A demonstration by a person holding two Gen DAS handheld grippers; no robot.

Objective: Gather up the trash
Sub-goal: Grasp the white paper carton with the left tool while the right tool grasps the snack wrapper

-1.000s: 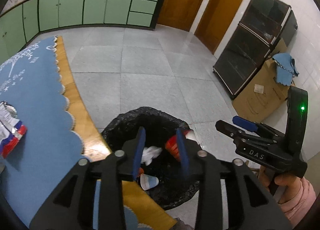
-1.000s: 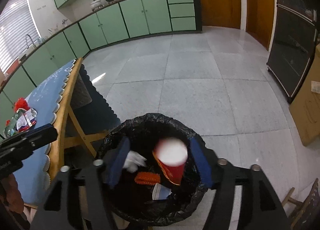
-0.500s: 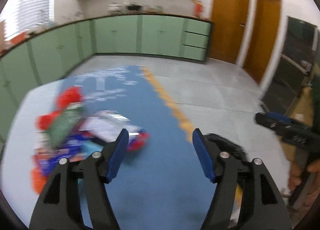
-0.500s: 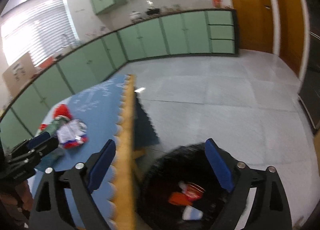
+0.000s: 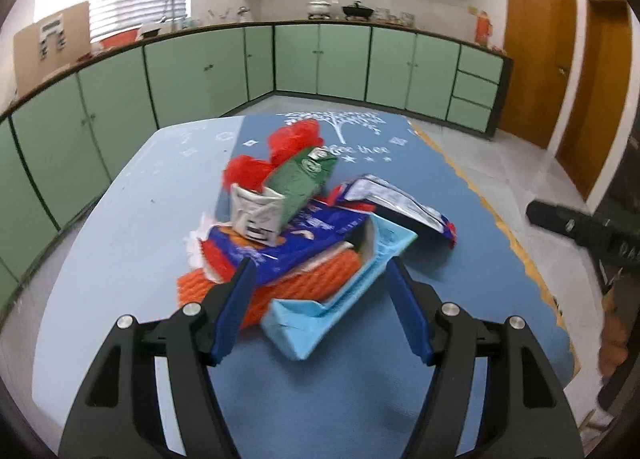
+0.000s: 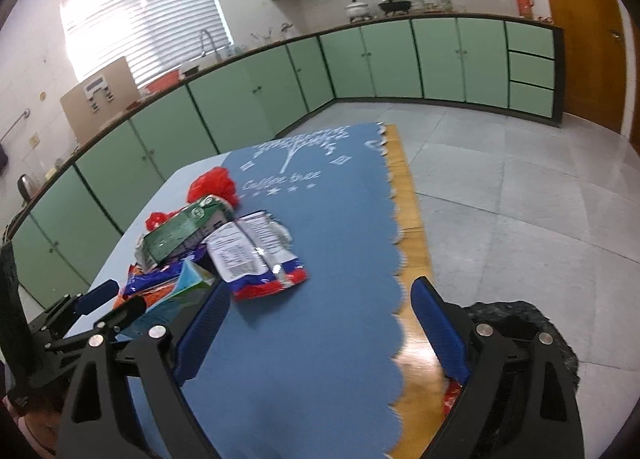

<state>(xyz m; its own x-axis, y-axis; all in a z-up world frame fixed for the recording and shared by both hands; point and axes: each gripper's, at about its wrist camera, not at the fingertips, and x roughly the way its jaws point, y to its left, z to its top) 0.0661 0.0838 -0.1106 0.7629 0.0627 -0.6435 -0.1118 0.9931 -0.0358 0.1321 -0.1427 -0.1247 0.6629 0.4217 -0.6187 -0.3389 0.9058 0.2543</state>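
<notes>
- A heap of trash [image 5: 304, 227] lies mid-frame on the table [image 5: 120, 259] in the left wrist view.
- In the heap, a carton [image 5: 298, 187] lies on top and an open box [image 5: 340, 295] lies nearest the camera.
- A flat wrapper [image 6: 256, 255] lies on the heap's right side.
- The bin [image 6: 520, 323] sits at lower right of the right wrist view, beside the table's edge.
- Cabinets [image 5: 320, 59] run behind the table.

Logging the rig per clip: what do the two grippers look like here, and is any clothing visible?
Both grippers, left and right, are matte black plastic with angular, cut-out arms, silver bolt heads at the pivots and flat blue pads lining the fingers. No cables show. No clothing can be made out clearly.
</notes>
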